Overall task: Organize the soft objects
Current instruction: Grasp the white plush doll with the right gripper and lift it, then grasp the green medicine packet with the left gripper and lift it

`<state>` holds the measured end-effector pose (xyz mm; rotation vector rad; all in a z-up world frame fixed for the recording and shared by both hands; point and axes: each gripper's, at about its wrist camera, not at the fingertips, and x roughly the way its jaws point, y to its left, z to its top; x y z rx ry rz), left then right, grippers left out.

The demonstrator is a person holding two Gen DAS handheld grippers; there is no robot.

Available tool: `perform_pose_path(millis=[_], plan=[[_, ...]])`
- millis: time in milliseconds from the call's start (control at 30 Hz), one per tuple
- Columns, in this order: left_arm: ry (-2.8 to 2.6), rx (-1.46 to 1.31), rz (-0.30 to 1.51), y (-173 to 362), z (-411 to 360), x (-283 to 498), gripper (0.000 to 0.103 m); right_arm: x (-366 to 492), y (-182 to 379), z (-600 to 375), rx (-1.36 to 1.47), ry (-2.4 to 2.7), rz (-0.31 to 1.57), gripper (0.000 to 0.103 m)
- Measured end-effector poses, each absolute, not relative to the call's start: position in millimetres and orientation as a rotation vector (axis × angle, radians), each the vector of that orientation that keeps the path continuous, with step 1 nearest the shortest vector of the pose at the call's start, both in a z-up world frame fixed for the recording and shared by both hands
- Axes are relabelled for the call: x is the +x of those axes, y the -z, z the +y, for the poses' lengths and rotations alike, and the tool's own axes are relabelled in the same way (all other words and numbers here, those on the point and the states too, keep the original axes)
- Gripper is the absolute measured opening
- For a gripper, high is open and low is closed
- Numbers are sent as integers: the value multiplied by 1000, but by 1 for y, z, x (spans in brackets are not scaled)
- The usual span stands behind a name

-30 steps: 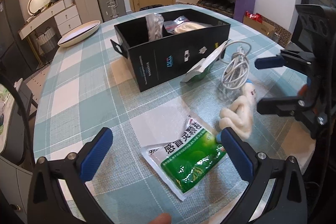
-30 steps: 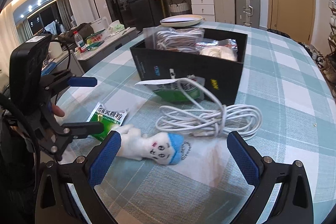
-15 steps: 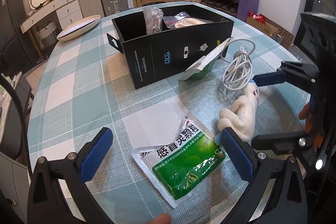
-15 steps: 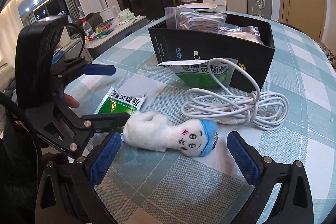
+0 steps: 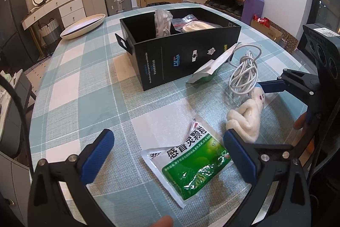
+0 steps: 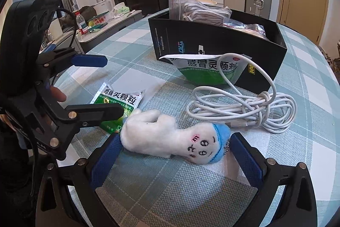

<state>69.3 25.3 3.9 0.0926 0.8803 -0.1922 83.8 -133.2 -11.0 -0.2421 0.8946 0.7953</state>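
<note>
White plush toy [image 6: 170, 139] now between the wide-apart fingers of the right gripper [image 6: 172, 161], closer than before, lying near the table [image 6: 308, 142] edge. Left gripper [image 5: 170, 154] also spread, over the green sachet [image 5: 191, 163], empty.

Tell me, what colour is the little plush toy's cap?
Light blue, on a white plush toy; the right wrist view shows it best.

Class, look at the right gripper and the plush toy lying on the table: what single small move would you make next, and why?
Probably close the right gripper on the plush toy. Its fingers are open and already sit at either end of the toy, which lies flat on the table, apart from the white cable. The black box behind already holds bagged items, so that is likely where the toy goes.
</note>
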Motion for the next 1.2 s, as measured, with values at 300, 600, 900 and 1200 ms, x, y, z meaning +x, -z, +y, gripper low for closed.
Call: perform_pose_path(millis=[300,600,900,1200], plan=[[189,103,882,-5,27,69,103,89,11,-137,-180,-804,896,102],[193,109,886,-5,28,67,103,86,10,-138,-191,-807,880,93],[220,102,917,0,22,67,103,77,-17,-154,-134,-860,761,93],[197,104,1005,5,10,69,103,70,-27,-157,-123,-871,692,93]])
